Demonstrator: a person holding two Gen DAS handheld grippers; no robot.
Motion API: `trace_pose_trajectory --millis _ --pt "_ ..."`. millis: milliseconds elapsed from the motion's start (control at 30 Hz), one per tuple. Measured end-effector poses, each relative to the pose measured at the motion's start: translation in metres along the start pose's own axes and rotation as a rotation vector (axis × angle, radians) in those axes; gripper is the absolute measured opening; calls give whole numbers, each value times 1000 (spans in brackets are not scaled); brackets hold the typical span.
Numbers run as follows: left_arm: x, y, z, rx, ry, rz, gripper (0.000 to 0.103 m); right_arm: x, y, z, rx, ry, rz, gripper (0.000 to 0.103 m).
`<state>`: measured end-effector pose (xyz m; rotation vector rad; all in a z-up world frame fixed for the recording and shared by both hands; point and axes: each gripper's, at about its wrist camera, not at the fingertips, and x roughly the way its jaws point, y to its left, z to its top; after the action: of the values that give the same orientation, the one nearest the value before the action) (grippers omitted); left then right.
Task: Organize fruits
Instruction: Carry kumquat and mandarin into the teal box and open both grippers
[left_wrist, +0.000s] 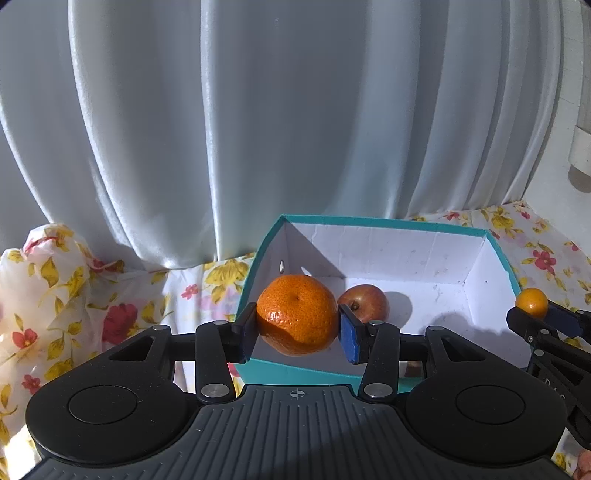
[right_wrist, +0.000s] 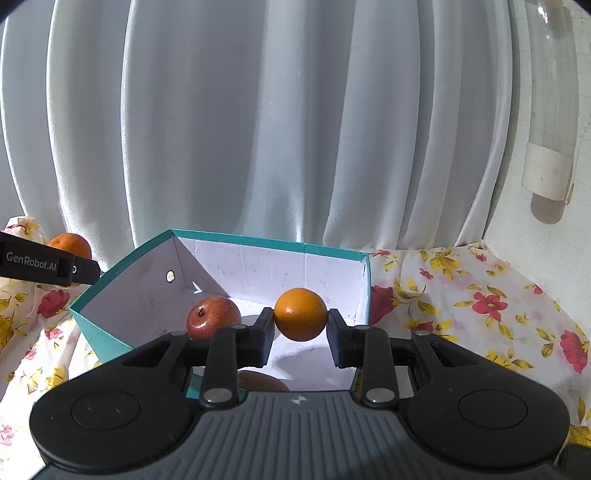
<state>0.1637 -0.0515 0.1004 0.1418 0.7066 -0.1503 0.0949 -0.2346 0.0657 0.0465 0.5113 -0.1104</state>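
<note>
My left gripper (left_wrist: 297, 330) is shut on a large dimpled orange (left_wrist: 297, 314) and holds it above the near left edge of a teal box (left_wrist: 255, 266) with a white inside. A red apple (left_wrist: 365, 302) lies on the box floor. My right gripper (right_wrist: 300, 326) is shut on a small smooth orange (right_wrist: 300, 314) over the box's (right_wrist: 110, 269) right half. The apple (right_wrist: 212, 317) lies to its left. Another brownish fruit (right_wrist: 262, 382) shows low in the box, partly hidden by my gripper. The right gripper with its small orange (left_wrist: 532, 301) shows at the right of the left wrist view.
The box stands on a floral cloth (right_wrist: 461, 306) over the table. A white curtain (left_wrist: 258, 129) hangs close behind. A wall with a white pipe (right_wrist: 550, 173) closes the right side. The cloth bunches up at the far left (left_wrist: 40, 266). The left gripper's arm (right_wrist: 40, 263) shows at the left.
</note>
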Motion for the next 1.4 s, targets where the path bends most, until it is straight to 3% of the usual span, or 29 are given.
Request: trace_pose_trajectory --millis 933,1033,1100,1167,1400 --pt "47 -2 -5 40 87 -26 51 31 -2 -10 -9 76 -70 30" --pt "45 -3 -5 40 82 -17 73 28 -3 -10 0 59 -91 52" --pt "37 -3 -5 42 40 -11 77 22 -5 -8 7 31 -90 54" --pt "31 -3 -4 31 3 -18 88 17 -5 -7 6 5 -96 66" --pt "24 -5 -3 44 -12 -5 89 9 -7 -5 16 -2 -100 68"
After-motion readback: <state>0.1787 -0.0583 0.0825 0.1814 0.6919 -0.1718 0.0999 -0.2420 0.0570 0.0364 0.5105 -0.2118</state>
